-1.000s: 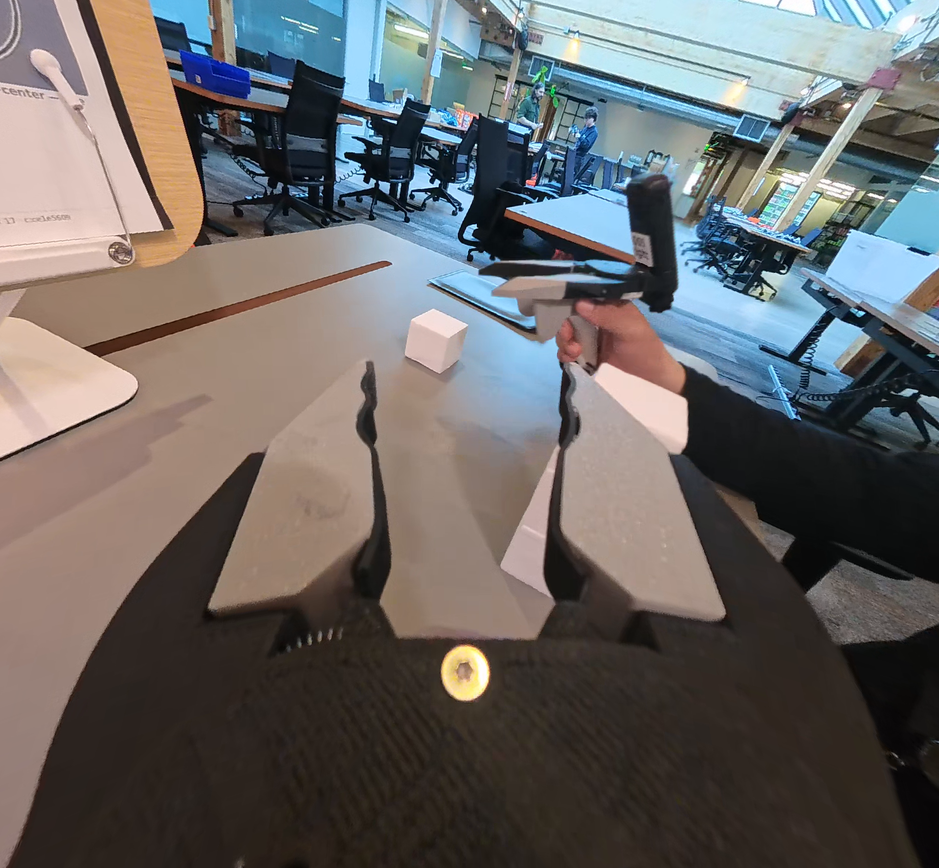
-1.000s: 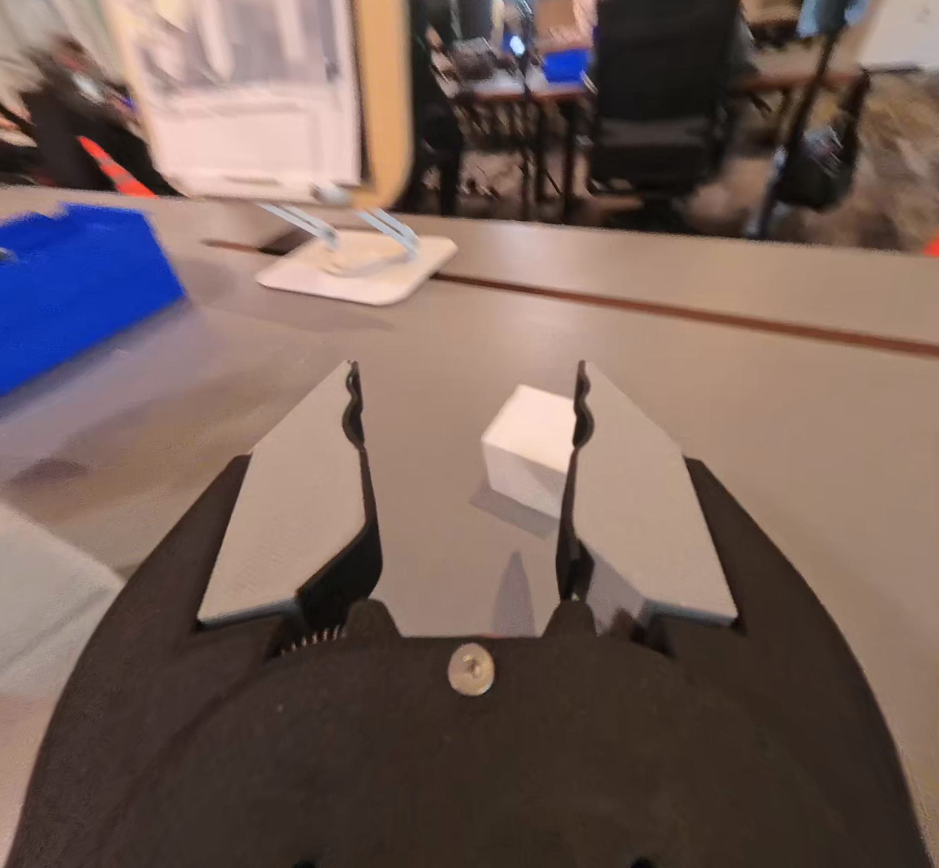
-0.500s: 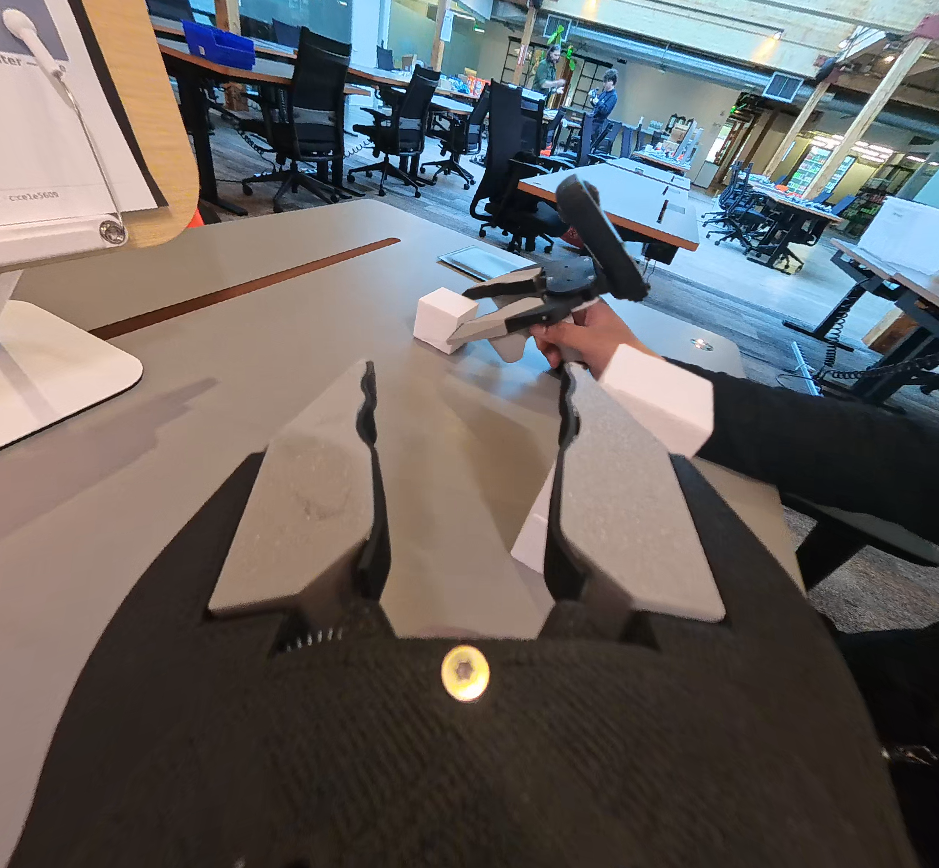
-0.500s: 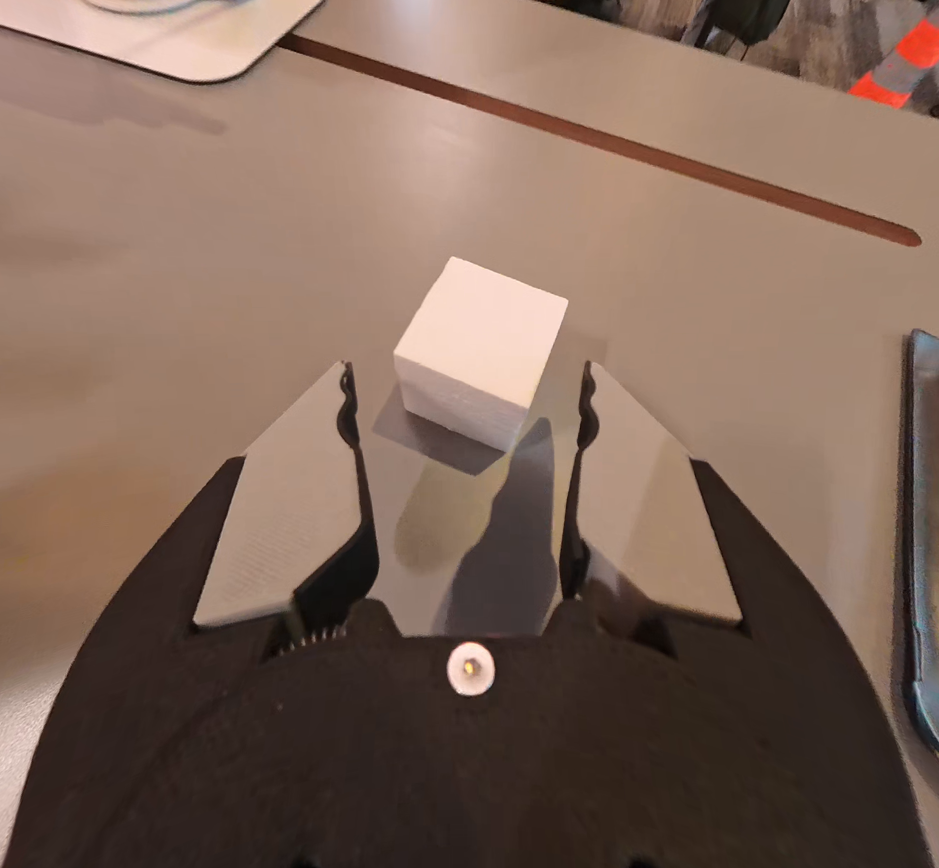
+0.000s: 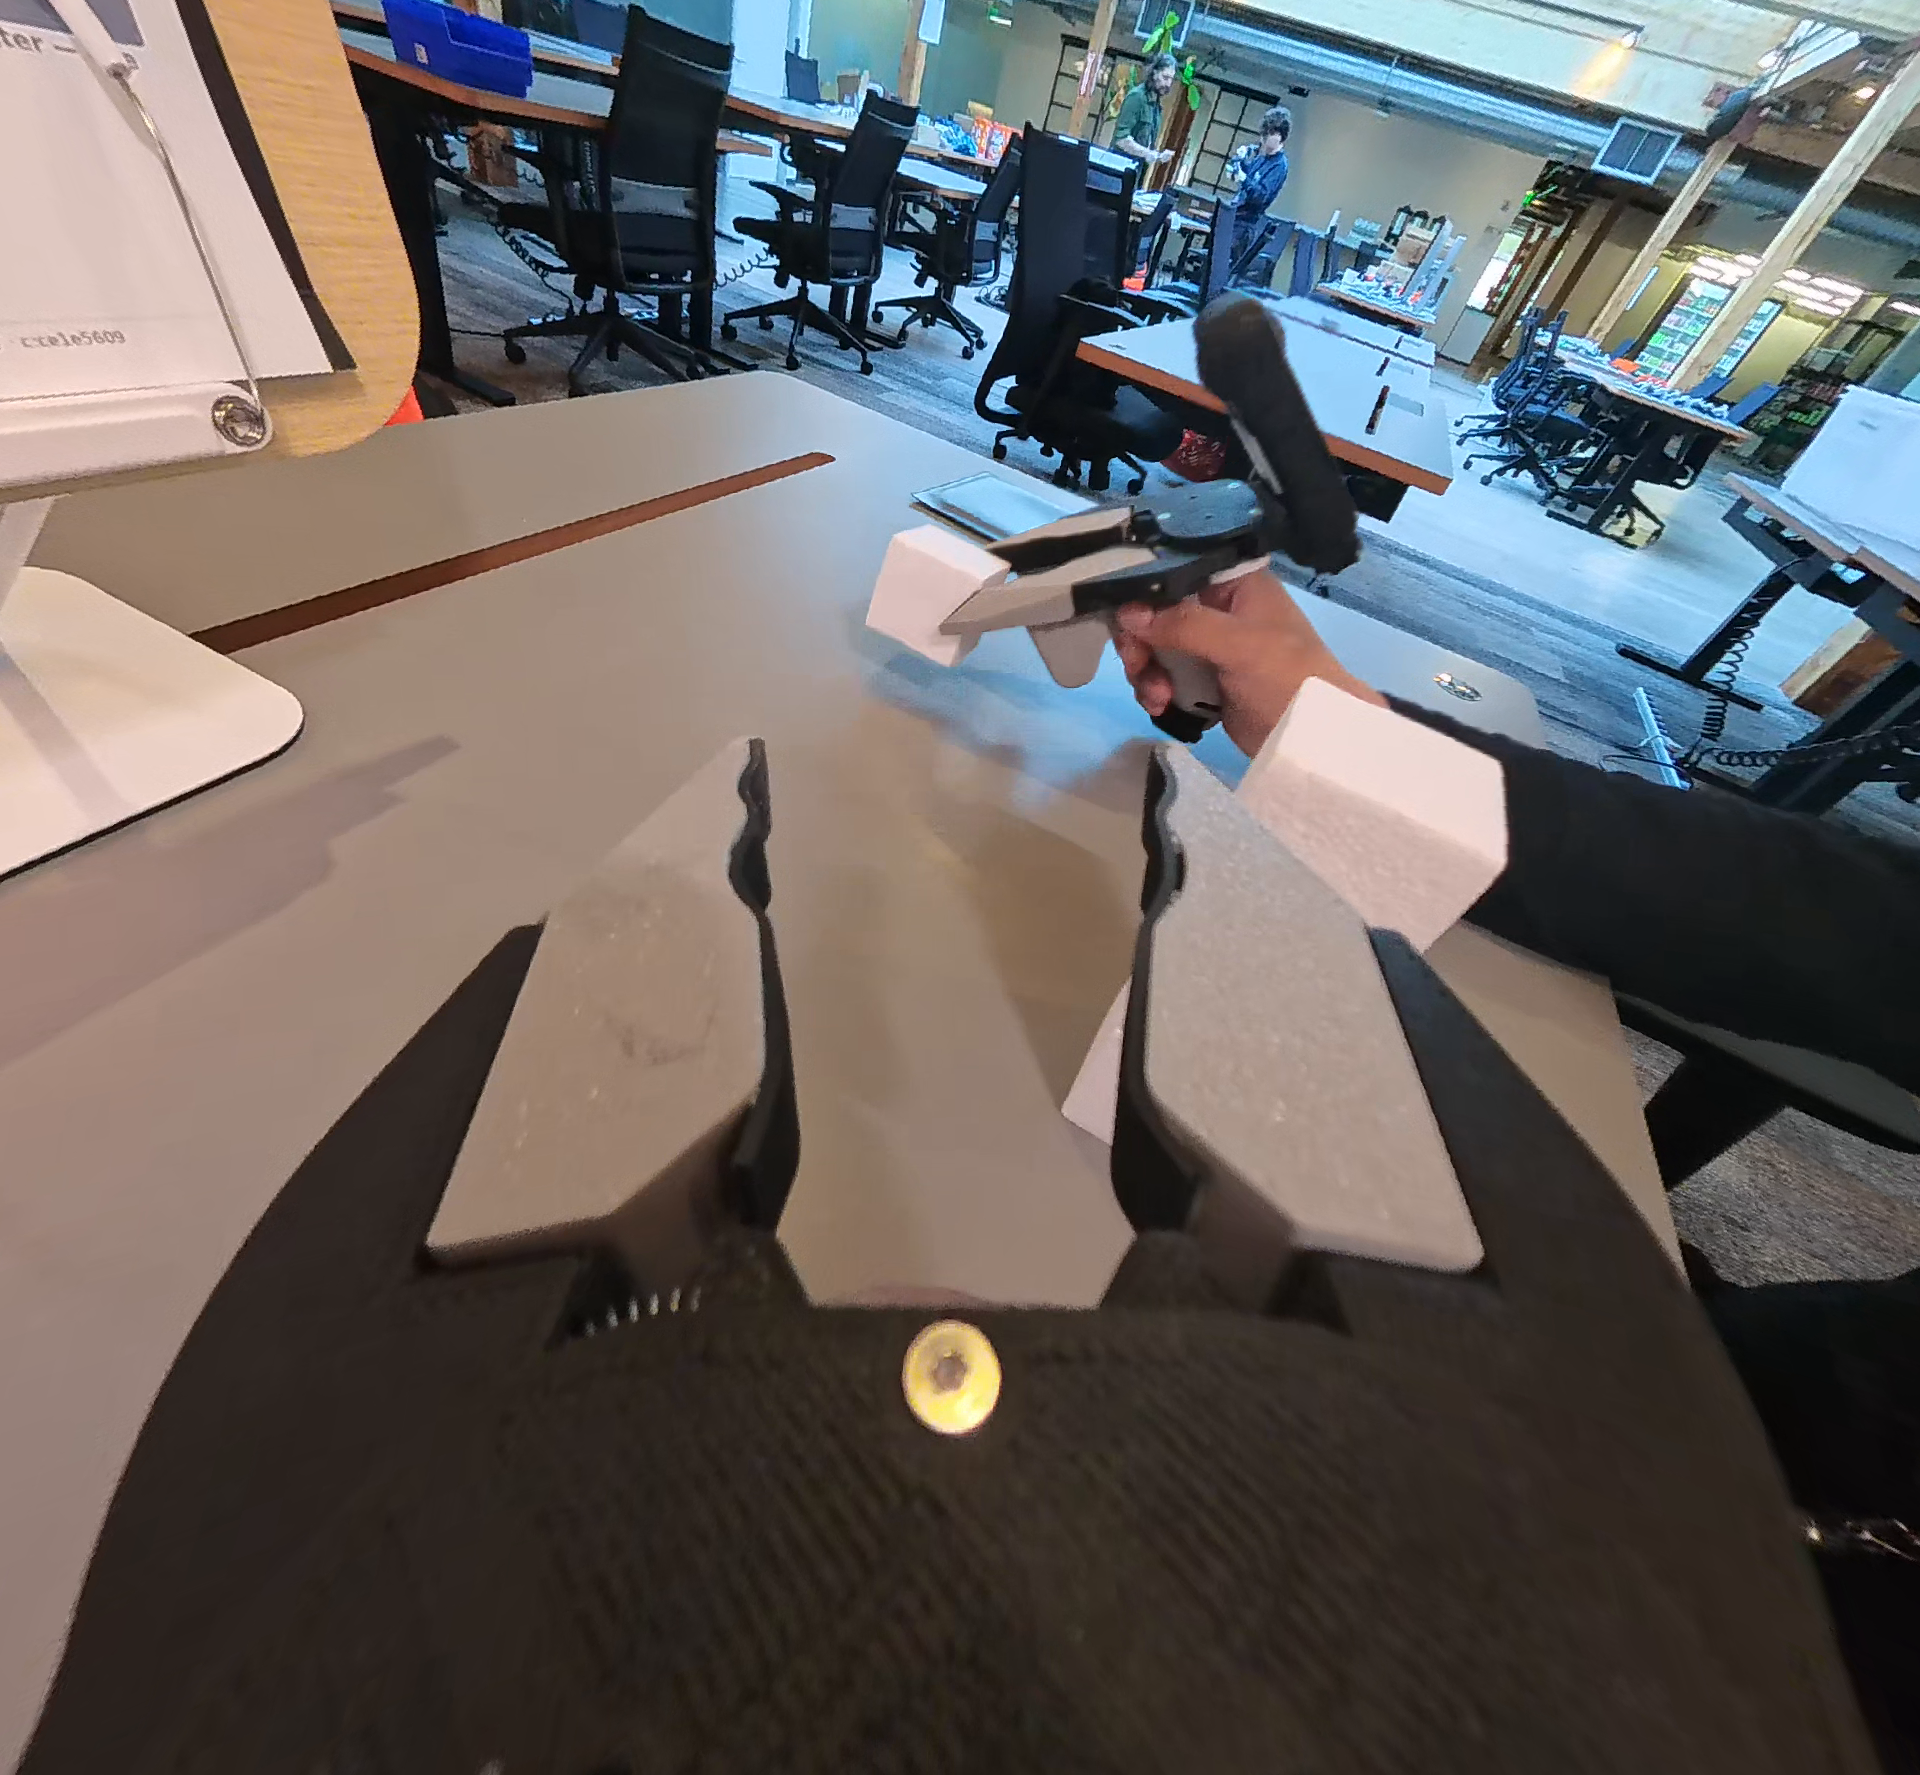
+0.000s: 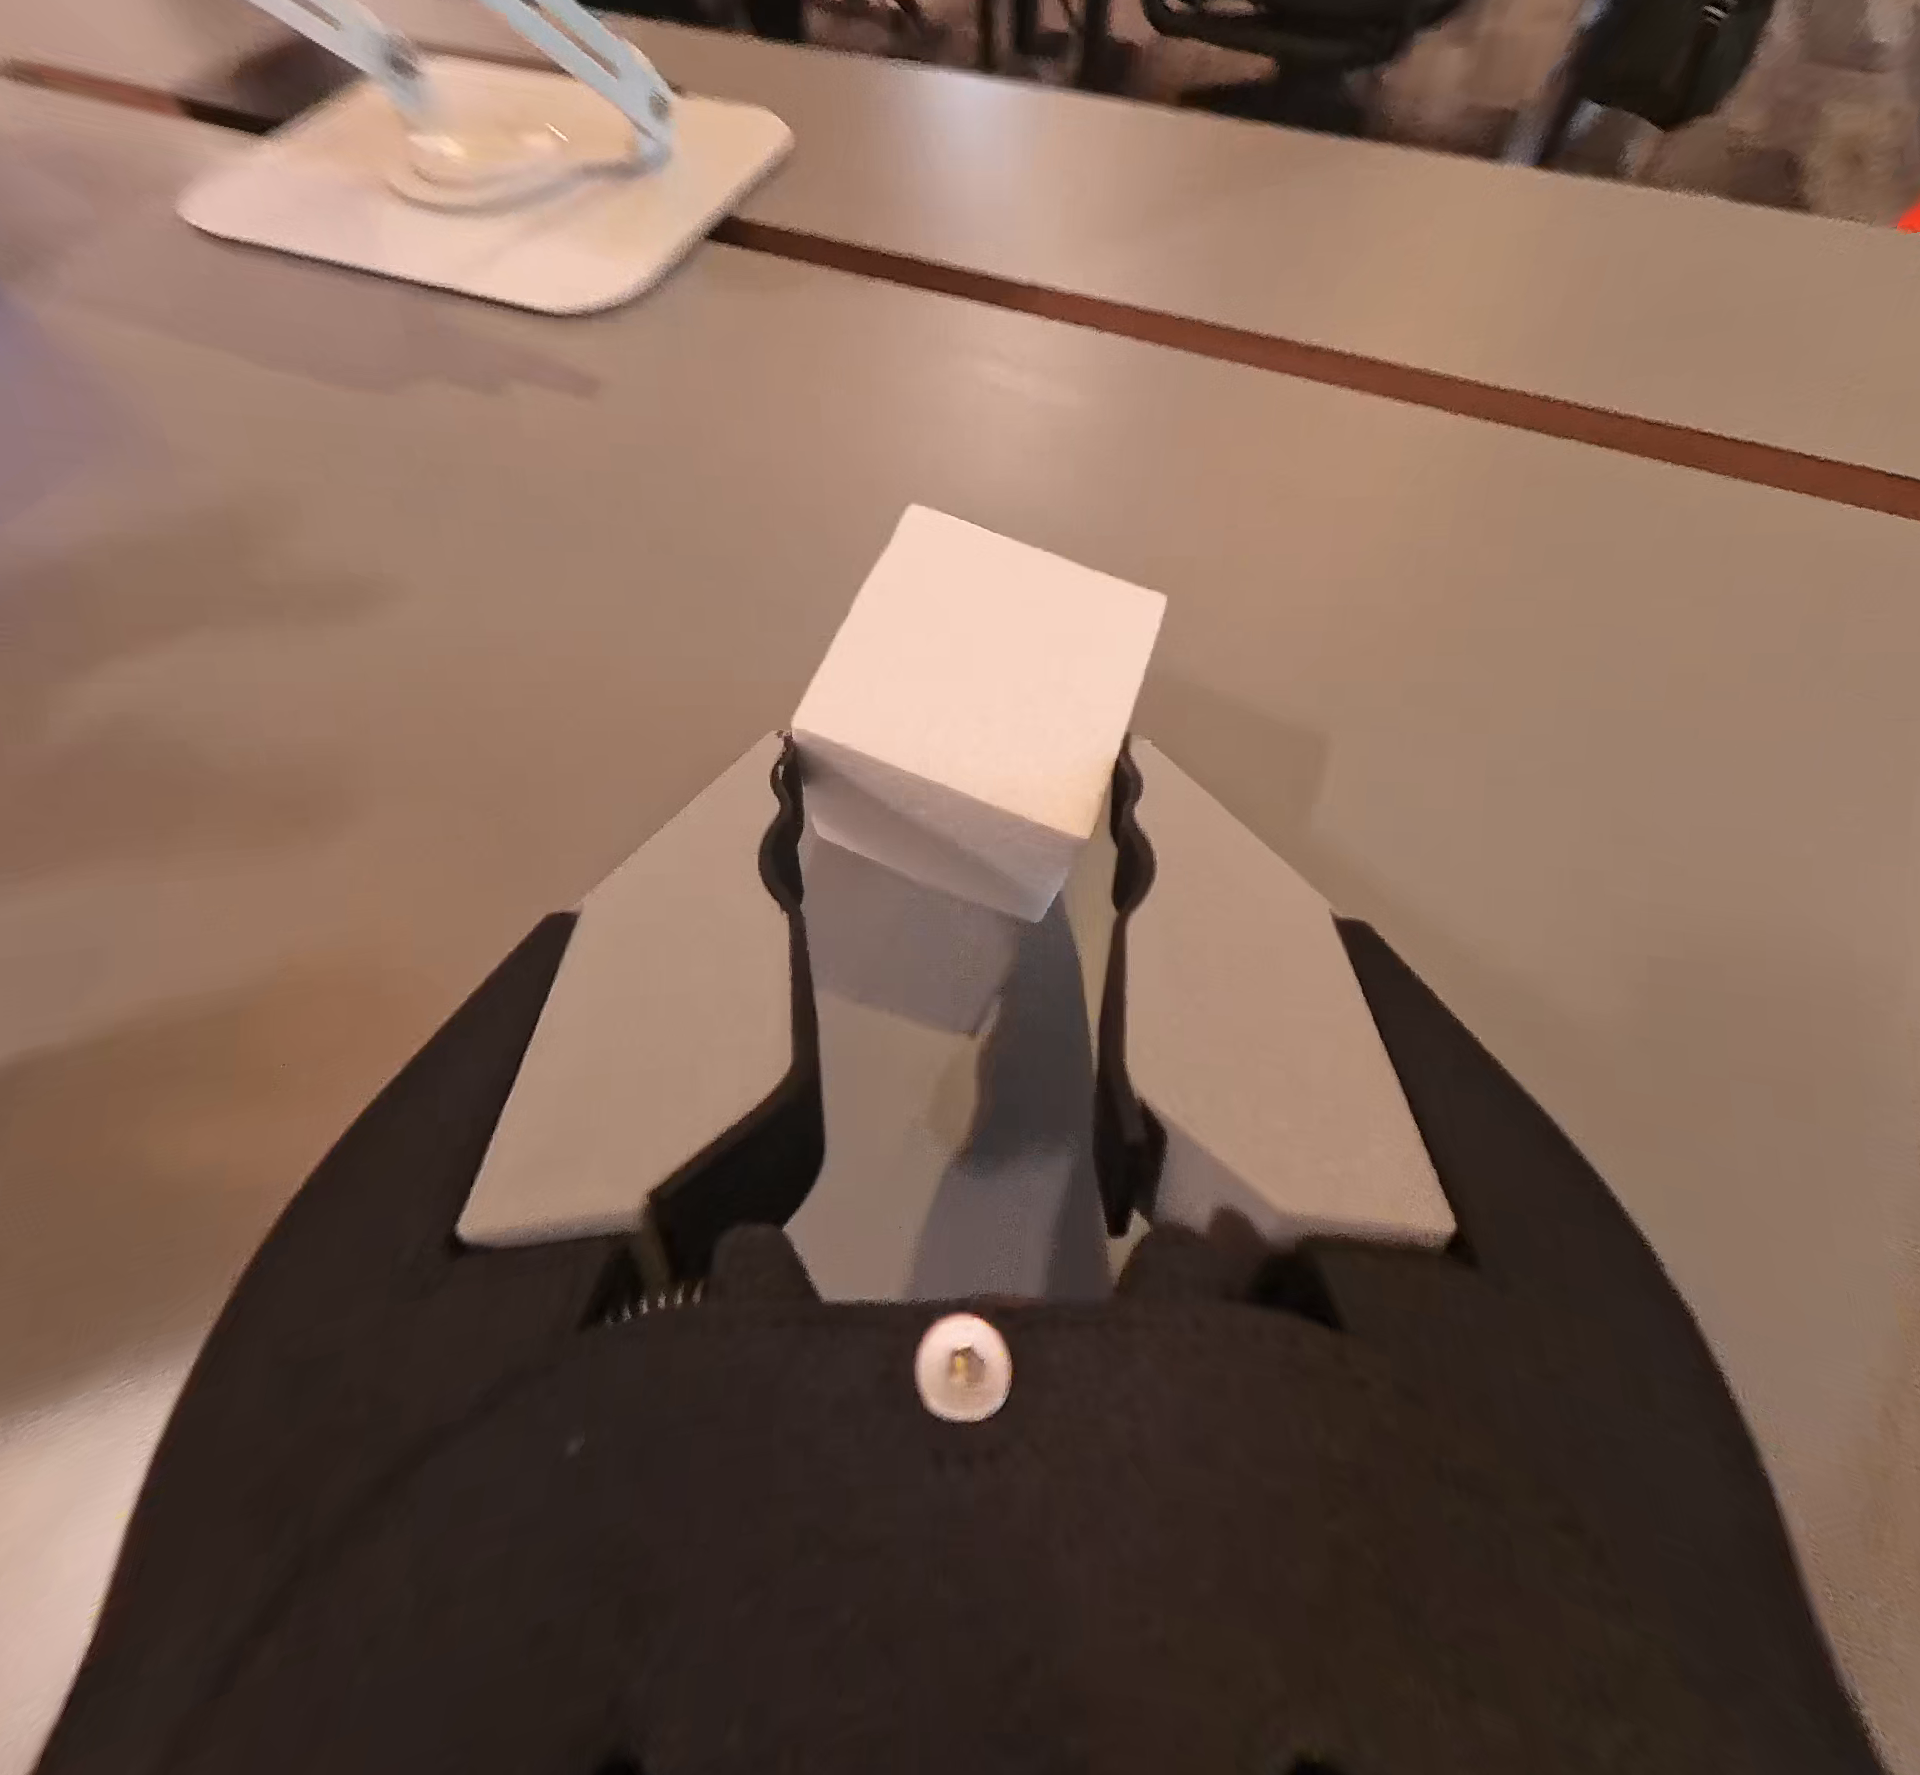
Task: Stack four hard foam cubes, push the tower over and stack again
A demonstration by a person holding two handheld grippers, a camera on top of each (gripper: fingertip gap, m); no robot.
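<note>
Right wrist view: the right claw [image 6: 951, 769] is closed on a white foam cube [image 6: 977, 686], which is pinched at its near lower edge between the two fingertips and is carried a little above the grey counter [image 6: 416, 634]; the cube is tilted, with one corner turned toward the camera, and its shadow is cast on the counter beneath. From the left wrist view the same claw [image 5: 961, 598] is seen farther off, held in a hand [image 5: 1210, 660], with the lifted cube [image 5: 930, 587] at its tip. The left claw [image 5: 956, 816] is held open and empty over the counter, its fingers well apart. A second cube [image 5: 1371, 816] is seen just beyond the right finger of that claw, in front of a dark sleeve [image 5: 1704, 884], and the white corner of another block [image 5: 1096, 1076] shows low beside the same finger; whether the two are stacked or merely near each other cannot be told, since the finger hides the join. A fourth cube is not made out. A white stand base [image 6: 488, 182] sits far off on the counter. The step in hand is judged to be the carrying of a picked cube toward the stack. The next move would call for the cube to be levelled, brought squarely over the top block, lowered until it rests flat, and only then released, so that the pile is not nudged.
</note>
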